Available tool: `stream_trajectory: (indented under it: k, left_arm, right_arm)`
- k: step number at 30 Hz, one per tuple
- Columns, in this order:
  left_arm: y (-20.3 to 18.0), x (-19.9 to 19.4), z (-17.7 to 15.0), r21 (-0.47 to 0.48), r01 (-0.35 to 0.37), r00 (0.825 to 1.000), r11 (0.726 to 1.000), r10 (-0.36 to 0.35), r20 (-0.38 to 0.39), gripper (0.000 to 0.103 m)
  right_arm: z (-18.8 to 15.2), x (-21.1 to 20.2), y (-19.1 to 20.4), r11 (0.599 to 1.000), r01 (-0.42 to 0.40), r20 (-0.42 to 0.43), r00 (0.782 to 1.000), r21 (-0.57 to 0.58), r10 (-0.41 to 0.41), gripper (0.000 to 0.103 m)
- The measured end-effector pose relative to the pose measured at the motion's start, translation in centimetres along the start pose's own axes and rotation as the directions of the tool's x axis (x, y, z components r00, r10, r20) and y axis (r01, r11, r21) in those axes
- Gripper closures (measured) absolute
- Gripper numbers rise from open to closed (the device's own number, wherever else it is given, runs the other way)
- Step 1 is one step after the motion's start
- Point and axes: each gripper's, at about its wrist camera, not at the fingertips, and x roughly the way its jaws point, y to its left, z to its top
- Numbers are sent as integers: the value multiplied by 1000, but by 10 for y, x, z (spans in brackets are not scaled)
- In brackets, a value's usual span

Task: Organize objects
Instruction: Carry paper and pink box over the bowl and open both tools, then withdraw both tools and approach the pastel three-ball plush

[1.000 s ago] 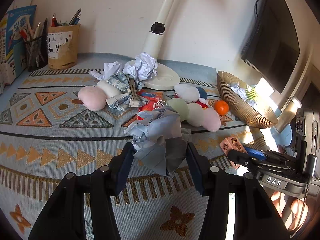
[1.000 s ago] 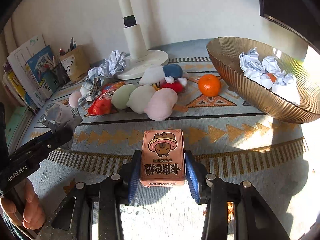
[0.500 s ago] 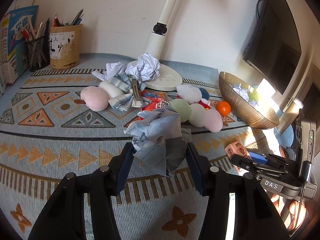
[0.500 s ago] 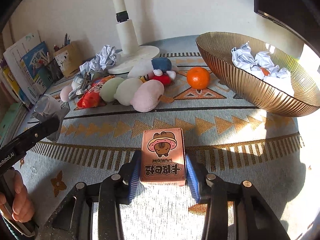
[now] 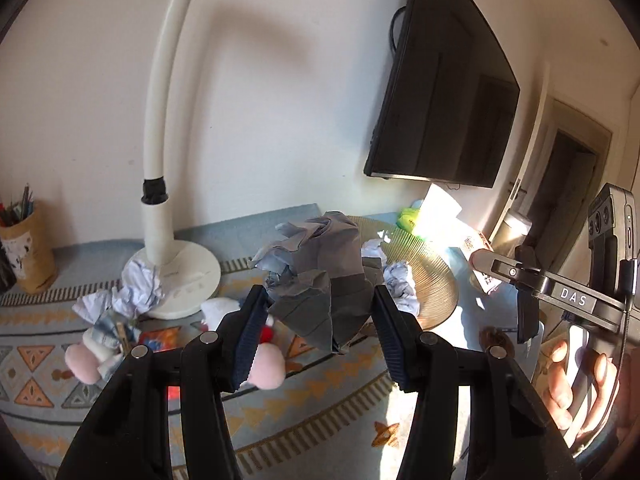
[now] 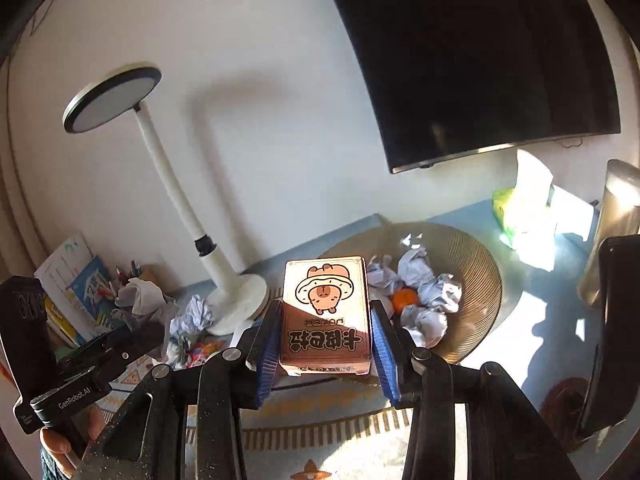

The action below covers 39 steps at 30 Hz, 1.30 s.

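- Currently 2 loads are held aloft over the patterned woven table mat [image 5: 48, 344]: a crumpled grey-blue paper wad [image 5: 320, 276] is clamped between the pads of the left gripper [image 5: 318, 332], and a pink card box with a cartoon animal print [image 6: 325, 312] is clamped between the blue pads of the right gripper [image 6: 325, 344].
- Both sets of fingers are closed on their loads; no gap is seen at the pads.
- The ribbed golden bowl [image 6: 480, 276] lies just beyond both loads and already contains white paper balls [image 6: 432, 296] and an orange fruit [image 6: 405, 299], so it is judged to be the drop point for the wad.
- The wad should be carried fully past the near rim before the fingers are opened; it is light and springy, so sticking to 1 pad is possible.
- A destination for the box cannot be told from these views; it should not be released into the bowl with the scrap paper unless that is intended.
- The box is gripped low on its sides, so tilting should be avoided or slip is likely.
- Clearance should be kept from the white gooseneck desk lamp [image 6: 176, 208] and between the 2 grippers, which are close together.
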Motion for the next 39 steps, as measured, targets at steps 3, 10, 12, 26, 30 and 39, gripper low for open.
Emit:
stream_trajectory:
  k: [3, 10, 12, 26, 30, 39]
  left_arm:
    - [-22, 40, 21, 24, 38, 999, 999, -38, -23, 53]
    - [-34, 130, 20, -8, -19, 994, 1000, 18, -110, 36]
    - [-31, 140, 20, -15, -60, 993, 998, 58, -104, 10]
    - [41, 20, -24, -194, -147, 989, 970, 144, -34, 8]
    - [66, -42, -49, -202, -264, 963, 943, 271, 8, 7]
    - [150, -81, -141, -300, -471, 881, 830, 459, -113, 3]
  right_arm:
    - [19, 12, -34, 988, -25, -8, 1000, 152, 26, 62]
    - [23, 76, -73, 965, 38, -95, 995, 258, -14, 62]
    - [25, 91, -77, 970, 44, -132, 991, 241, -12, 59]
    - [-28, 67, 2, 987, -151, -258, 953, 50, 159, 40]
    - [-53, 53, 57, 976, -211, -271, 944, -57, 188, 14]
    - [-142, 83, 109, 950, -226, -292, 943, -217, 158, 14]
